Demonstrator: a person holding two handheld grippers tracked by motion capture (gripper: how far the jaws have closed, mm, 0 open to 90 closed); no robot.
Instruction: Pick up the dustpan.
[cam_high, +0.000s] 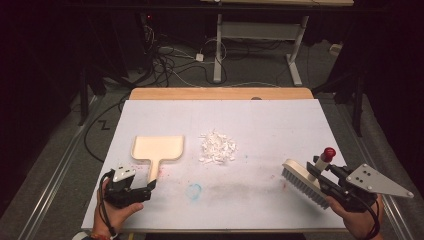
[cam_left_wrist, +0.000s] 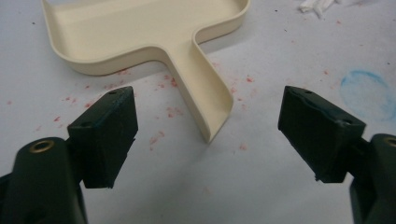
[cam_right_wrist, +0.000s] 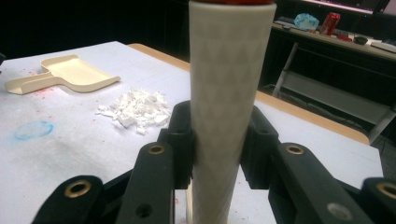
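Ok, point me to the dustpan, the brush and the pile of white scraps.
dustpan (cam_high: 159, 148), high view, flat inside of the pan.
brush (cam_high: 299, 180), high view, bristle block.
pile of white scraps (cam_high: 218, 146), high view, middle of the heap.

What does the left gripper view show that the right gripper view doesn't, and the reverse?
Left gripper view alone: the left gripper with jaws wide apart, open, just short of the dustpan handle's end, and red specks around that handle. Right gripper view alone: the right gripper shut on the brush handle, and a far table with a red can. Both: the dustpan, the white scraps, the blue ring stain and the white table.
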